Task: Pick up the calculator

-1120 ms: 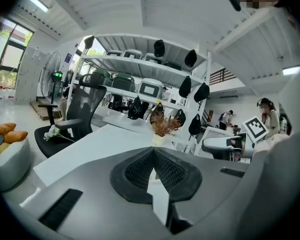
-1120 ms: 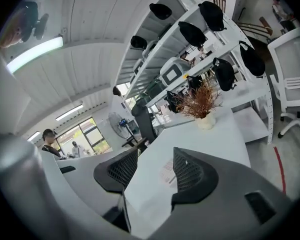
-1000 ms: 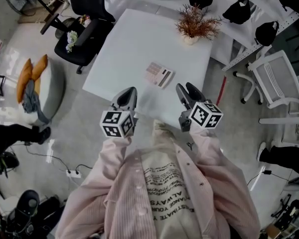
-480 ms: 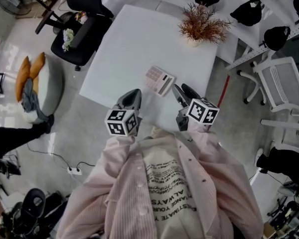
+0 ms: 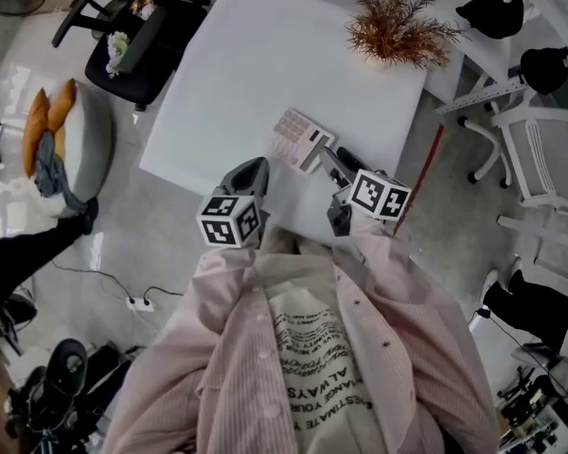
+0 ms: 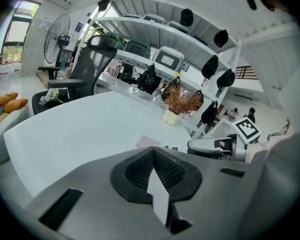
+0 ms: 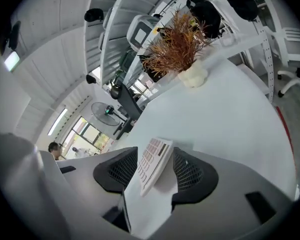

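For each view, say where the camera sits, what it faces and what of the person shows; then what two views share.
Head view: on the head, steeply down: table, left gripper, right gripper, pink shirt.
Left gripper view: on that gripper, facing across the table; shut jaws show.
Right gripper view: on that gripper; open jaws flank the calculator.
Shared: the calculator.

Pink striped long-sleeved shirt [image 5: 218,367], open over a cream tee [image 5: 312,353] with black print

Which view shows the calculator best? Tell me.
The right gripper view: the calculator fills the middle, keys visible, between the parted jaws. The head view shows it small on the table; the left gripper view catches only a sliver.
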The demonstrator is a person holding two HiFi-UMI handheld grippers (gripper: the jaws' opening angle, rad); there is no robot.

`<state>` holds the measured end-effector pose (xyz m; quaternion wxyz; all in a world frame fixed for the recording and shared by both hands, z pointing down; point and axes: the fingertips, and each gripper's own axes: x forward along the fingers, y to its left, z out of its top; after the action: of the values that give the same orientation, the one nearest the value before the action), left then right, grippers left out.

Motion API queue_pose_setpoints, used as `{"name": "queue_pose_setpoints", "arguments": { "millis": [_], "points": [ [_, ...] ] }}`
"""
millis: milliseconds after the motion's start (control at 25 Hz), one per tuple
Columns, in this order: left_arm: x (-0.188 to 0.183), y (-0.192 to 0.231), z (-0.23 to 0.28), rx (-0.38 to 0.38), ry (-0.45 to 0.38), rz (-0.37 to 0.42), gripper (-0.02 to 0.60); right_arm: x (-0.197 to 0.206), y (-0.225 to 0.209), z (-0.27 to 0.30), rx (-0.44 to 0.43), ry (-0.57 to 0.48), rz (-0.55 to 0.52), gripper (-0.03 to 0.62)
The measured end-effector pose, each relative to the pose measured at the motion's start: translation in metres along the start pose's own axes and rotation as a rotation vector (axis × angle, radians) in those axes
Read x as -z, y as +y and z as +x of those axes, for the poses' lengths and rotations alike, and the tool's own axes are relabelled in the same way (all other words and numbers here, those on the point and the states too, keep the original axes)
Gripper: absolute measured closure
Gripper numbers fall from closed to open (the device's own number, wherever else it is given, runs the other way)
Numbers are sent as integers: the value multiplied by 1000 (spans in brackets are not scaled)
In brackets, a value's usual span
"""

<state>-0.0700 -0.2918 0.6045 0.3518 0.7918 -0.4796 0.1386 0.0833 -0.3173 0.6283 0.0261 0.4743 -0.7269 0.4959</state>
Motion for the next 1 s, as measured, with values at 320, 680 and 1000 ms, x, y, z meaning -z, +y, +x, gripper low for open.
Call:
{"name": "queue_pose_setpoints", "arguments": {
  "millis": [320,680,1000],
  "points": [
    [16,5,21,4,61,-25,580,15,-13,27,10,46,80,399],
    [21,14,41,15,106,-45,580,29,-14,50,-8,117,149,399],
    [18,21,54,22,132,-48,580,35,-9,62,-28,187,178,404]
  ]
}}
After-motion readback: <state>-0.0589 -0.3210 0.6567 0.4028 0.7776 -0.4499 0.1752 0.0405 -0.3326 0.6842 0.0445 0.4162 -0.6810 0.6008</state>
